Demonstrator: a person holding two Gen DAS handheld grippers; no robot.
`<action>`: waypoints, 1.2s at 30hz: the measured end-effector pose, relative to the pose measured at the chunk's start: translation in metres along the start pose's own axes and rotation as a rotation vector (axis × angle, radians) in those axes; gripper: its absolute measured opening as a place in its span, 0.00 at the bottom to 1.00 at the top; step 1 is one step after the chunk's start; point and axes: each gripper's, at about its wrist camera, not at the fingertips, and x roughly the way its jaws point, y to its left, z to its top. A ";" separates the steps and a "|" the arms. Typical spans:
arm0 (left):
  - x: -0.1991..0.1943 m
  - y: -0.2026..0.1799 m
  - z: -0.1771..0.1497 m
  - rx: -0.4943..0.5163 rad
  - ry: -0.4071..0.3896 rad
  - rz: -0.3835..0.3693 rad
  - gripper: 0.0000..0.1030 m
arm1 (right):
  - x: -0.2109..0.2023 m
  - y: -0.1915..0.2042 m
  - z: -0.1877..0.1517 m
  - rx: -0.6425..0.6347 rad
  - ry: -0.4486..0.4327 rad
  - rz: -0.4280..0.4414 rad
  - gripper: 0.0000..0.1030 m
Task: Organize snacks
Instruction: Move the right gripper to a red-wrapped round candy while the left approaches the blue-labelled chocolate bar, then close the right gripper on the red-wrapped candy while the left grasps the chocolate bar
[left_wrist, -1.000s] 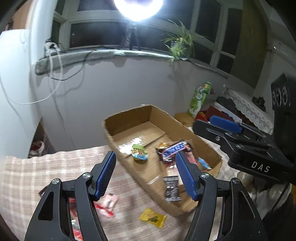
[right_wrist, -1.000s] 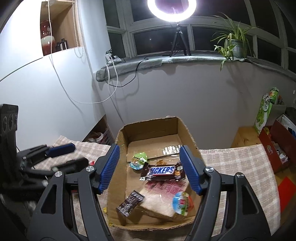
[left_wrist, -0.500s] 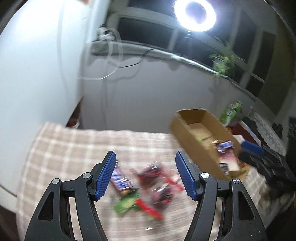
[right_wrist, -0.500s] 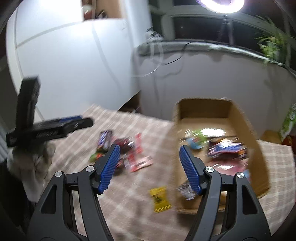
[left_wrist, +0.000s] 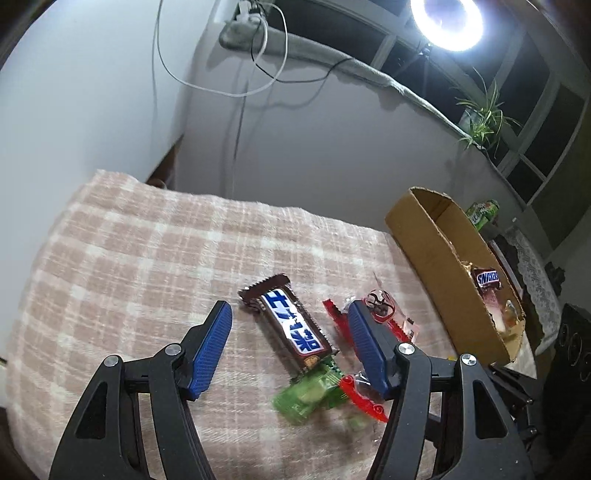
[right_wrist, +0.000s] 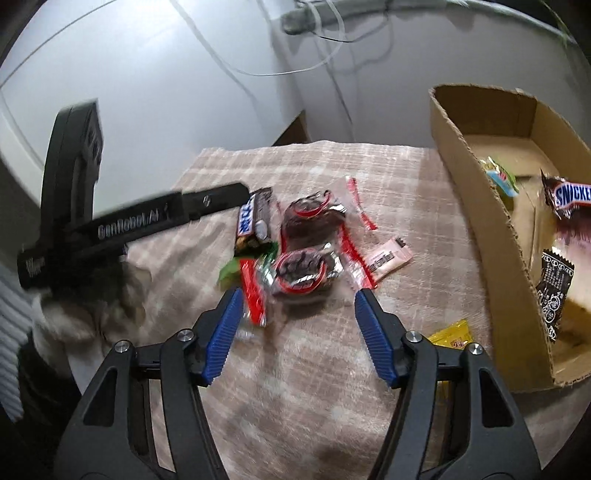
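1. Looking along my left gripper (left_wrist: 286, 347), I saw it angled down over the checked cloth (left_wrist: 140, 258), jaws spread wide and holding nothing.
2. Between its blue ribbed pads (left_wrist: 210, 350) lay a brown chocolate bar (left_wrist: 290, 325), a long glossy wrapper with a blue-and-white label and crimped ends, lying diagonally, not touched by either pad as far as I could tell.
3. A crinkly green wrapper (left_wrist: 308, 395) sat just under the bar's nearer end, blurred.
4. Red-edged clear packets (left_wrist: 384, 310) lay beside and partly behind the right pad.
5. My right gripper (right_wrist: 295, 332) was also tilted down at the cloth, jaws wide apart and empty.
6. Just ahead of its pads sat two round dark cakes in clear, foil-lined film with red trim (right_wrist: 303, 269), one behind the other.
7. A flat pink sachet (right_wrist: 388, 258) lay ahead and to the right of them; the chocolate bar (right_wrist: 253, 221) lay ahead-left, its end resting over the green wrapper (right_wrist: 231, 271).
8. A small yellow packet (right_wrist: 452, 334) lay close beside the right pad, partly hidden by it.
9. Further right stood the cardboard box (right_wrist: 480, 206), rough-cut corrugated walls, open top.
10. Inside it I could make out a Snickers bar (right_wrist: 570, 197), a black printed sachet (right_wrist: 554, 288) and a small green-and-blue sweet (right_wrist: 500, 179).
11. From the right camera, the left gripper's black body (right_wrist: 129, 225) reached in over the bar from the left.
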 end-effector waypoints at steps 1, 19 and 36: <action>0.002 0.000 0.001 0.000 0.004 -0.002 0.60 | 0.002 -0.002 0.003 0.023 0.010 -0.003 0.59; 0.031 0.003 -0.002 0.017 0.073 0.043 0.46 | 0.037 0.023 0.025 0.002 0.099 -0.160 0.53; 0.031 0.012 -0.002 0.001 0.059 0.045 0.33 | 0.038 0.038 0.017 -0.121 0.124 -0.179 0.54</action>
